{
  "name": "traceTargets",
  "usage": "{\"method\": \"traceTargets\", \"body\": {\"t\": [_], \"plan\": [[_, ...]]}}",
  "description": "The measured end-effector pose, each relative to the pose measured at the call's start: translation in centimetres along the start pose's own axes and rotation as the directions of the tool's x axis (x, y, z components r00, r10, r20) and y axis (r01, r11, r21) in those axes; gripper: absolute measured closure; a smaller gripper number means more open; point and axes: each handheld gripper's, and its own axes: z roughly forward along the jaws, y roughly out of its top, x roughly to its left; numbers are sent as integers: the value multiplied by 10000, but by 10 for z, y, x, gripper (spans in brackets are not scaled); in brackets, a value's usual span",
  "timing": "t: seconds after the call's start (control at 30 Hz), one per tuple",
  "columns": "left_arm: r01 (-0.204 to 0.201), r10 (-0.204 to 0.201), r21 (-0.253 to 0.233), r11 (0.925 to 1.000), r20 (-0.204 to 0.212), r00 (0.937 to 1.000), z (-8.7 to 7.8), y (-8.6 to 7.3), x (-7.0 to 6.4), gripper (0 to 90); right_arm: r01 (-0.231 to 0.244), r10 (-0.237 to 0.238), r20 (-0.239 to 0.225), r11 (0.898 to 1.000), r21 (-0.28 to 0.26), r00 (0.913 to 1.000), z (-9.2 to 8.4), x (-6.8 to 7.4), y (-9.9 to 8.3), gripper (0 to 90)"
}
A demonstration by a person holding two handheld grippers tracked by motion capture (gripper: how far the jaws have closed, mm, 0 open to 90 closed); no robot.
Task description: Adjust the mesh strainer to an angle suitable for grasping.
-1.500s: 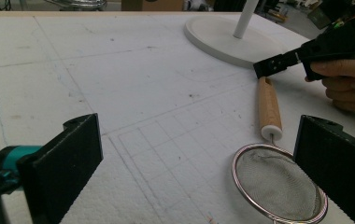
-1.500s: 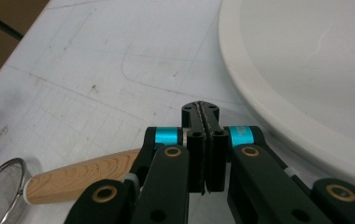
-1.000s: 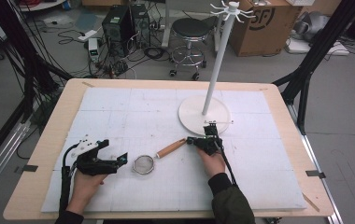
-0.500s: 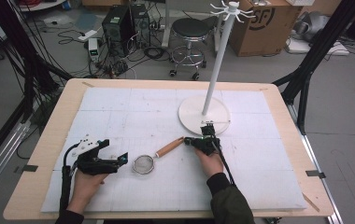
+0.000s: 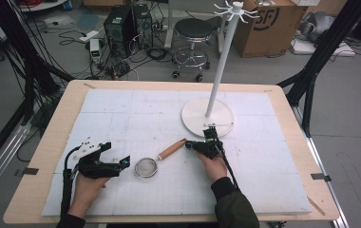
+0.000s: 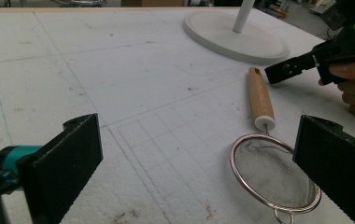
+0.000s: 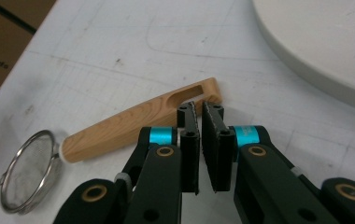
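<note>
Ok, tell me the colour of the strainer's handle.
Light natural wood with visible grain; the strainer's handle has a white collar at the mesh end. Best seen in the right gripper view.

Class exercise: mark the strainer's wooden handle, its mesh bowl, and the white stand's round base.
wooden handle [image 7: 133,122]: right gripper view, middle of the handle's length.
mesh bowl [image 6: 273,174]: left gripper view, centre of the mesh.
round base [image 5: 195,116]: high view, bare left part of the disc.

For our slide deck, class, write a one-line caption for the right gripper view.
Nearly closed right tool poised at the slotted end of the strainer's wooden handle, white stand base beyond.
</note>
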Motion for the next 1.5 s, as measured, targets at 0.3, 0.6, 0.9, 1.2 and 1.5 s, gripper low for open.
{"method": "traceTargets", "body": {"t": [0.3, 0.6, 0.9, 1.2, 1.5], "plan": [[51, -51, -50, 10000, 34, 10000, -1, 1, 0, 22, 336, -371, -609, 9979, -561, 9975, -23, -2, -7, 492], [128, -124, -136, 9998, 290, 9995, -2, 3, -3, 57, 767, -841, -554, 9893, -1241, 9949, -57, 1, -10, 369], [204, -200, -152, 9997, 286, 9994, -2, 4, -3, 57, 1352, -1388, -129, 9786, -1550, 9902, -79, -3, -19, 228], [89, -89, -23, 10000, 156, 9998, 1, 6, -7, 57, 1824, -1837, 103, 9652, -1874, 9829, -97, -5, -25, 208], [209, -210, 57, 9998, 167, 9996, 2, 7, -8, 57, 1948, -1953, 192, 9571, -2145, 9806, -113, -9, -33, 199]]}}
